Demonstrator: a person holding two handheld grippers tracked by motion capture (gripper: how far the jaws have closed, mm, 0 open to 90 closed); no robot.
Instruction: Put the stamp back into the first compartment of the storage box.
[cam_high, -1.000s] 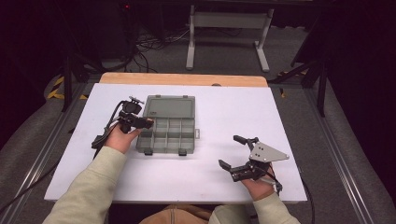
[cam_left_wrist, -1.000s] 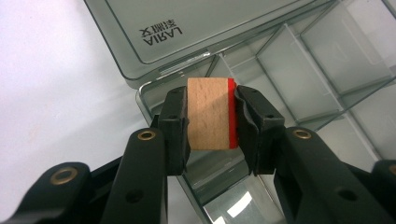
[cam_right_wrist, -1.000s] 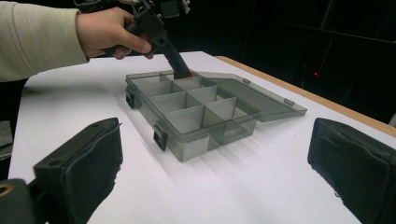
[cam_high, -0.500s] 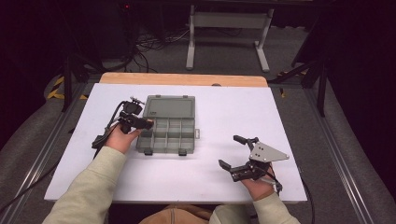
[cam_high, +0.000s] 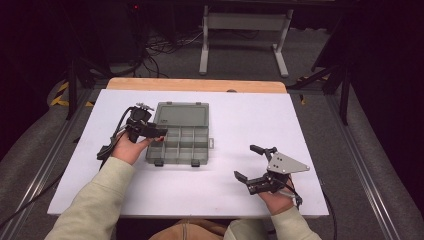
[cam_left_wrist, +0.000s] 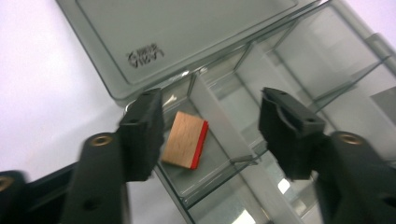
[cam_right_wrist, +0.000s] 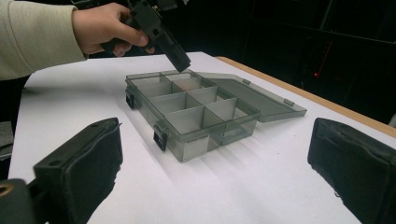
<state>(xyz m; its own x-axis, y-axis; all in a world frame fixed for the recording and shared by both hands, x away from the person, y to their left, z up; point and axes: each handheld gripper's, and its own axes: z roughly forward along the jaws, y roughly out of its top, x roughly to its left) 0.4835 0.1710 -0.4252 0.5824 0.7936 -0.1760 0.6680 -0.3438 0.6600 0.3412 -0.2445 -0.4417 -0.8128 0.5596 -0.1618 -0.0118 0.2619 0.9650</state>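
Note:
A smoky clear compartment box (cam_high: 186, 145) lies open on the white table, its lid (cam_high: 181, 114) folded back. My left gripper (cam_high: 159, 135) hovers over the box's left rear corner. In the left gripper view a small wooden block with a red edge (cam_left_wrist: 185, 140) lies in a compartment below my left gripper (cam_left_wrist: 212, 106). Its jaws have just been opening and nothing is pressed between them. My right gripper (cam_high: 246, 162) rests open near the front right of the table, facing the box (cam_right_wrist: 196, 112). The right gripper view also shows the left gripper (cam_right_wrist: 175, 56) above the box.
The white tabletop (cam_high: 310, 125) has a wooden strip (cam_high: 200, 85) along its far edge. Dark floor, cables and a metal stand (cam_high: 242, 30) lie beyond it. The left gripper's cable (cam_high: 107, 147) trails off to the left.
The left gripper's jaws stand slightly further apart over the box than before. Both hands have kept their places.

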